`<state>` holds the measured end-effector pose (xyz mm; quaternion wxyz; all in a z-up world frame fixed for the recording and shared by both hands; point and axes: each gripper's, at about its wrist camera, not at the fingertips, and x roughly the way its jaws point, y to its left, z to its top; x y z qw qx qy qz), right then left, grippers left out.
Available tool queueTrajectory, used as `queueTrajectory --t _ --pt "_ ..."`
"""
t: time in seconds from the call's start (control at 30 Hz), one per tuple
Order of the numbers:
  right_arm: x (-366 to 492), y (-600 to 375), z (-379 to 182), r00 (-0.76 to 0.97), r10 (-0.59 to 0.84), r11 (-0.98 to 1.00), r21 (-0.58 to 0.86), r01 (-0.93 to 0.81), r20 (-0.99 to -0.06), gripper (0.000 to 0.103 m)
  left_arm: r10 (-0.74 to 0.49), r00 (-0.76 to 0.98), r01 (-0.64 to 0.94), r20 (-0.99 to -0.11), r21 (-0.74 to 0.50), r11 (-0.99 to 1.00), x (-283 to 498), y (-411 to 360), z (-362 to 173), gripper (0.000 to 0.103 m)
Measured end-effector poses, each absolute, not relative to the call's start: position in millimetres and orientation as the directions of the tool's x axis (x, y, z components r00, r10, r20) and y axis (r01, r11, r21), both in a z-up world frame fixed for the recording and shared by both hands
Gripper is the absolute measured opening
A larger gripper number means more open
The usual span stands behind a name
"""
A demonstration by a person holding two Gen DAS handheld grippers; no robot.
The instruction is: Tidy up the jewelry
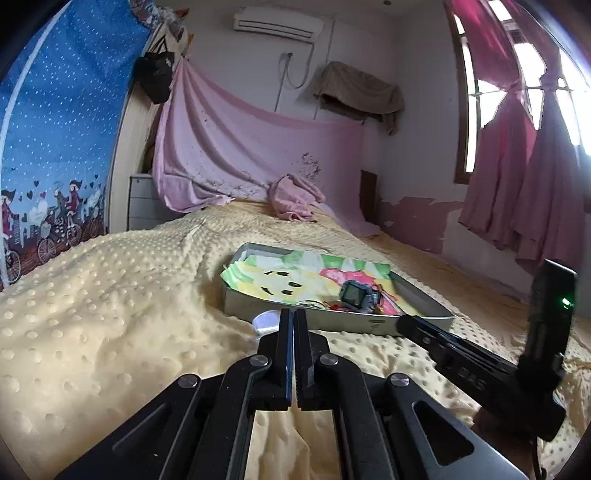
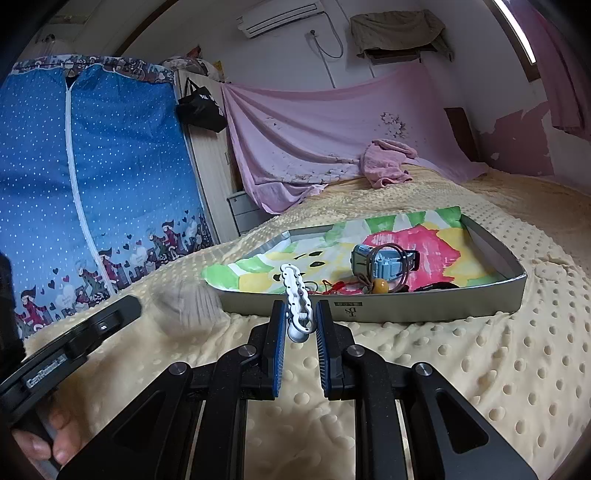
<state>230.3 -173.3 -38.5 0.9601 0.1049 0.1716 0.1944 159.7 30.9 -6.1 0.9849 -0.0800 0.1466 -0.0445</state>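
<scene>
- Bed blanket [image 2: 461, 354]: soft yellow cloth, raised dots.
- Tray [image 2: 424, 308]: matt grey metal.
- Hair clip [image 2: 295, 295]: glossy white plastic.
- Tray liner [image 2: 332, 251]: printed cloth.

Yellow dotted blanket [image 1: 110, 295] covers bed; pink sheet [image 2: 314, 129] draped behind; air conditioner [image 1: 277, 24] high on wall.

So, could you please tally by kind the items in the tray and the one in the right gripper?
Blue watch: 1
Amber bead on a cord: 1
Red string piece: 1
White clip, in right gripper: 1
Total: 4; the dark item at the tray front is unclear.
</scene>
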Motion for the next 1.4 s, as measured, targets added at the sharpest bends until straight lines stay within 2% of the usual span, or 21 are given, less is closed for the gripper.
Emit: queueTrajectory --t 0.13,0.27,0.3,0.33,0.37,0.4,0.43,0.5,0.73,0.87,0.97,1.17,1.2,1.23,1.4 --pt "229 -172 -40 0.865 0.408 0.904 0.264 -0.337 -0.292 0.014 -0.111 0.929 0.057 -0.353 -0.16 0.985 171 29 -14 0.001" --pt "231 -172 -42 0.862 0.409 0.903 0.266 -0.336 -0.3 0.014 -0.15 0.896 0.054 -0.418 -0.234 0.971 183 42 -25 0.003" --pt "231 -172 -42 0.861 0.409 0.903 0.268 -0.335 -0.302 0.014 -0.152 0.891 0.046 -0.427 -0.247 0.968 185 44 -27 0.01" --pt "232 -173 -42 0.861 0.41 0.903 0.27 -0.335 -0.303 0.014 -0.151 0.888 0.04 -0.435 -0.254 0.966 187 46 -28 0.028" --pt "232 -172 -42 0.86 0.41 0.903 0.271 -0.335 -0.303 0.014 -0.148 0.885 0.032 -0.442 -0.26 0.965 188 47 -30 0.04" --pt "232 -173 -43 0.86 0.41 0.903 0.272 -0.334 -0.305 0.014 -0.14 0.888 0.023 -0.439 -0.262 0.965 187 49 -31 0.069" --pt "232 -173 -43 0.859 0.41 0.903 0.272 -0.334 -0.305 0.014 -0.134 0.894 0.02 -0.427 -0.261 0.965 185 49 -31 0.079" --pt "233 -173 -44 0.858 0.41 0.902 0.273 -0.333 -0.31 0.014 -0.141 0.897 0.032 -0.419 -0.256 0.966 185 48 -31 0.079" --pt "237 -173 -46 0.854 0.409 0.903 0.28 -0.327 -0.321 0.014 -0.164 0.851 0.064 -0.499 -0.211 0.975 215 34 -36 0.078" --pt "241 -174 -49 0.846 0.411 0.902 0.287 -0.322 -0.339 0.014 -0.167 0.832 0.074 -0.529 -0.193 0.978 224 29 -39 0.068" --pt "248 -173 -52 0.837 0.413 0.901 0.294 -0.318 -0.36 0.014 -0.16 0.821 0.065 -0.548 -0.188 0.98 228 28 -41 0.056" --pt "255 -174 -55 0.828 0.42 0.896 0.312 -0.315 -0.372 0.014 -0.162 0.827 0.065 -0.539 -0.194 0.979 226 28 -41 0.056" --pt "255 -174 -55 0.827 0.421 0.896 0.312 -0.316 -0.372 0.014 -0.164 0.83 0.068 -0.533 -0.195 0.979 226 28 -40 0.052" --pt "255 -174 -55 0.827 0.421 0.896 0.311 -0.316 -0.372 0.014 -0.171 0.833 0.076 -0.527 -0.197 0.977 225 28 -40 0.036" --pt "254 -175 -55 0.83 0.421 0.896 0.313 -0.316 -0.367 0.014 -0.171 0.83 0.079 -0.531 -0.192 0.978 224 26 -41 0.035"
